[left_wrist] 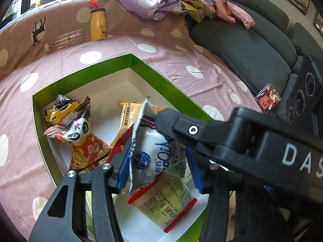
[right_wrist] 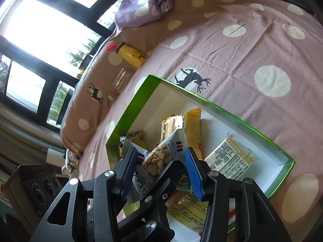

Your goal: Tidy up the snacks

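A green box [left_wrist: 84, 70] with a white inside lies on the spotted pink bed cover and holds several snack packets. A white-and-blue snack packet [left_wrist: 157, 157] hangs over the box. My left gripper [left_wrist: 157, 173] has its blue pads on either side of the packet's lower part. My right gripper [right_wrist: 159, 161] comes in from the right, and one of its black fingers [left_wrist: 177, 123] presses the packet's upper edge. In the right wrist view the same packet [right_wrist: 161, 157] sits between the right gripper's pads, over the box [right_wrist: 129, 113]. Both look shut on it.
In the box lie a panda-print packet [left_wrist: 80, 139], a yellow packet [left_wrist: 129, 119] and a clear red-edged packet [left_wrist: 167, 203]. A yellow bottle [left_wrist: 98, 25] and a clear bottle [left_wrist: 64, 40] lie behind the box. A grey cushion [left_wrist: 242, 46] and a small red packet [left_wrist: 267, 98] are at the right.
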Available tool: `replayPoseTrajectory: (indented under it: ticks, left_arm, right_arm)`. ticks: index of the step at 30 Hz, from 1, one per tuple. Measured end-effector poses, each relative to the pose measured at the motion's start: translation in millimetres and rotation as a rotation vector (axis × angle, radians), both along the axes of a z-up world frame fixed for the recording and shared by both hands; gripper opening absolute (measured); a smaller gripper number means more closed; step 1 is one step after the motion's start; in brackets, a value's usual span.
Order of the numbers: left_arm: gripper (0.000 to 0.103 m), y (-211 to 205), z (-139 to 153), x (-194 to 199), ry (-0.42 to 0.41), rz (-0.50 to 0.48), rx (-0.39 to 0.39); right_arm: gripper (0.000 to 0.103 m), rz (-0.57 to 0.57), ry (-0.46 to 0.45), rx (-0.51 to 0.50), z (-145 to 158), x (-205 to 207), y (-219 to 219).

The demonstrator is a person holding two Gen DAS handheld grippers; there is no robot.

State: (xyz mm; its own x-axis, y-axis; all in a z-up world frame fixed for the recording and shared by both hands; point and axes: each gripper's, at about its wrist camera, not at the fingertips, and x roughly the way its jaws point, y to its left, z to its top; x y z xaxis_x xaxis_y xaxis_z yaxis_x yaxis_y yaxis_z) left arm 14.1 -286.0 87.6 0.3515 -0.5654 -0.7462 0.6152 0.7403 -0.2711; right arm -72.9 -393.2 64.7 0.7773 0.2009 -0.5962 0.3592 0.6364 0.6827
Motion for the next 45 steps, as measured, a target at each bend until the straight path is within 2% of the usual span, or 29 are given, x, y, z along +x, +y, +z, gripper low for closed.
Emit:
replayPoseTrajectory:
  ticks: [2,6,11,15,19,23,30,45]
  left_arm:
    - [0.068,1,2,-1,-0.015,0.009,0.009]
    - [0.072,6,9,-4,-0.033,0.021,0.009]
    - [0.087,14,18,-8,-0.08,0.048,0.034]
    - [0.091,22,26,-11,-0.092,0.066,0.025]
    - [0.098,27,35,-19,-0.13,0.087,0.049]
    - [0.1,35,44,-26,-0.144,0.097,0.041]
    - [0.102,44,55,-37,-0.178,0.119,0.051]
    - [0.102,50,52,-39,-0.145,0.128,0.043]
  right_arm:
    - [0.052,-0.002,0.001,-0.009,2,-2,0]
    - [0.052,-0.001,-0.011,-0.013,5,-5,1]
    - [0.052,0.004,-0.036,-0.029,13,-10,4]
    - [0.052,0.01,-0.059,-0.043,22,-14,7]
    - [0.052,0.009,-0.078,-0.056,29,-21,10]
    - [0.052,-0.013,-0.096,-0.08,38,-30,12]
    - [0.072,-0.058,-0.113,-0.147,54,-45,17]
    - [0.074,-0.08,-0.087,-0.199,59,-46,24]
